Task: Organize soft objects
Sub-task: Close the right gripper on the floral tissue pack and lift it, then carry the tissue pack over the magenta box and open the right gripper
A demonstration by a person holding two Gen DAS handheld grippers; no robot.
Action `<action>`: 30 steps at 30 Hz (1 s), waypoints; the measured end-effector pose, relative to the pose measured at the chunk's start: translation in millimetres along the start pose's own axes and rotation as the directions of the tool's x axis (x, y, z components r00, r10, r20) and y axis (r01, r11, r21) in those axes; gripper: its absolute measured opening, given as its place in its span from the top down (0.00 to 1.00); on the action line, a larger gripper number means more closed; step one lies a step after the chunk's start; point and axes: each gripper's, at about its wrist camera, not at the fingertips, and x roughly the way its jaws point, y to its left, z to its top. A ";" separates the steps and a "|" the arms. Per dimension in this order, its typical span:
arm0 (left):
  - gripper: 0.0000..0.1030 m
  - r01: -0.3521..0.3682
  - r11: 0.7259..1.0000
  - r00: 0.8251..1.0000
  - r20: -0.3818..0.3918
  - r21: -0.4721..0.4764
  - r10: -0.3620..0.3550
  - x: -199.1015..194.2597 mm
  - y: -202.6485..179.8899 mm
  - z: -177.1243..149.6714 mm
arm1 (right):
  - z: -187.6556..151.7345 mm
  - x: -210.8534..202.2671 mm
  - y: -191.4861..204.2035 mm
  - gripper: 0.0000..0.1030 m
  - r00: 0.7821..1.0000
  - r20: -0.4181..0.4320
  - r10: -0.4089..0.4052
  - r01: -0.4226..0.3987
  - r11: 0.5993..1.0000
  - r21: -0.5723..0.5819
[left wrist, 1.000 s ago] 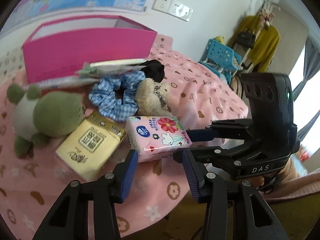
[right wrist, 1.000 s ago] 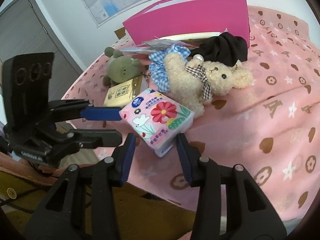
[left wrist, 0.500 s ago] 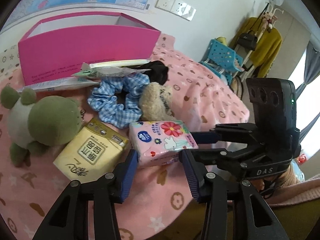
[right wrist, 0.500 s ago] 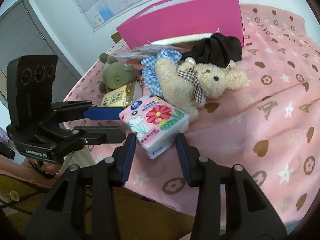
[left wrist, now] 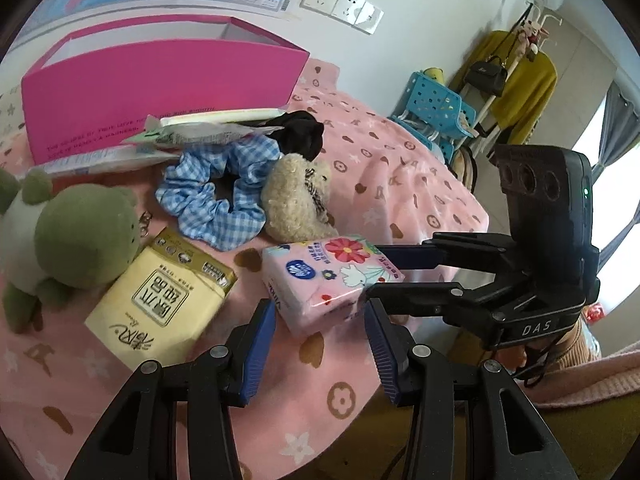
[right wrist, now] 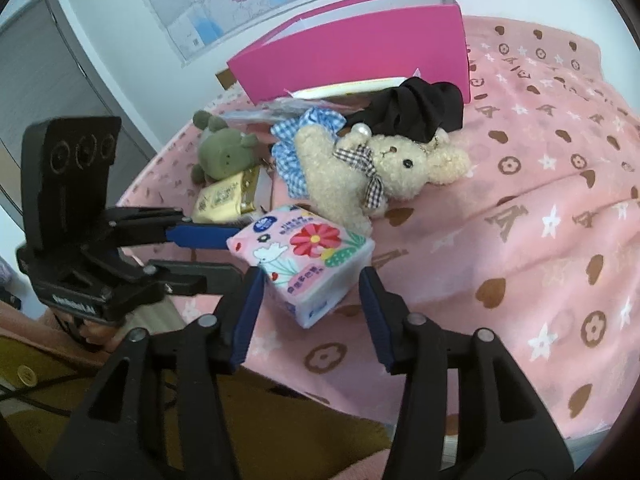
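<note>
With the right gripper [right wrist: 310, 304] opening around the tissue pack [left wrist: 324, 276] near the bed's [right wrist: 560, 240] front edge, the left gripper's [left wrist: 320, 328] narrow pinch on one corner could slip, dropping it off.

Floral tissue pack [left wrist: 330, 276] is lying at the table's [left wrist: 404, 184] near edge, yellow tissue pack [left wrist: 160, 300] to its left, bear [left wrist: 298, 200] and scrunchie [left wrist: 216, 196] behind, box [left wrist: 160, 80] rearmost.

surface: pink patterned blanket [right wrist: 540, 208] | far edge: pink box [left wrist: 160, 80] | middle: blue scrunchie [left wrist: 216, 200], beige bear [right wrist: 360, 176], green plush [left wrist: 72, 236] | near edge: yellow tissue pack [left wrist: 160, 300], floral tissue pack [left wrist: 324, 280]
</note>
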 end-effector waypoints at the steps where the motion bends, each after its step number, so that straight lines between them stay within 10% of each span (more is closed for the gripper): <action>1: 0.55 0.001 1.000 1.000 -0.004 0.004 -0.001 1.0 -0.8 0.3 | 0.2 -0.1 -0.9 0.50 1.000 0.002 0.003 -0.003 1.000 0.006; 13: 0.55 0.002 1.000 1.000 0.000 -0.012 -0.002 -4.0 10.9 1.2 | -0.4 -0.8 -12.2 0.48 0.998 0.006 0.065 -0.065 0.995 0.076; 30: 0.62 0.041 0.997 0.996 0.080 0.068 -0.046 -37.5 -17.7 32.2 | 47.0 -32.1 16.9 0.58 0.997 0.072 0.001 0.006 0.995 -0.104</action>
